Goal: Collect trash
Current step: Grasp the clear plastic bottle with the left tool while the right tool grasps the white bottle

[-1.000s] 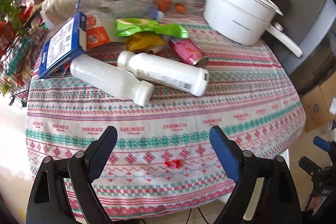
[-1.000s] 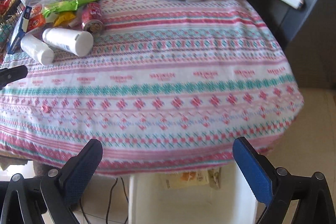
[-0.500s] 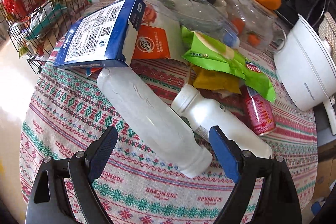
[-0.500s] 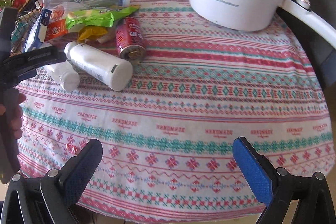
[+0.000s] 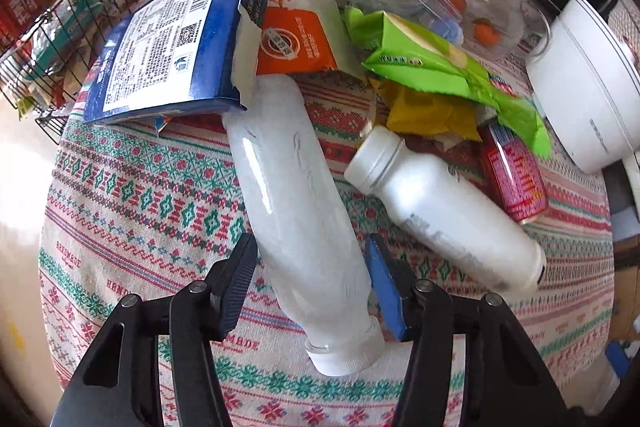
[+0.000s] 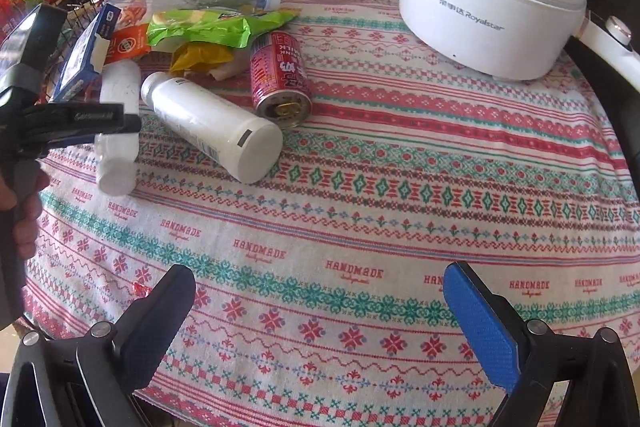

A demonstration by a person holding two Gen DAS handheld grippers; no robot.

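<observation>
Clutter fills the far-left part of the counter [image 6: 400, 163]; the near and right stretch ahead of the right claw [image 6: 318, 311] is bare patterned cloth, with the round edge curving down just below that claw. Right claw stands wide open over this free cloth, nothing between its jaws. Left claw [image 5: 310, 291] has just been closing, and its pads now press the sides of the frosted bottle [image 5: 296, 211], which lies on the cloth, cap end toward the claw. Count: two white bottles, the frosted one and a labelled bottle [image 5: 444, 211] just right of the left claw; one red can [image 6: 280, 75] beyond that; one blue carton [image 5: 172, 43] ahead-left; one green wrapper [image 5: 440, 63], one yellow wrapper [image 5: 428, 111]. White pot [image 6: 488, 3] sits far right of the heap. Wire rack [image 5: 52, 39] stands off the counter's left edge.
</observation>
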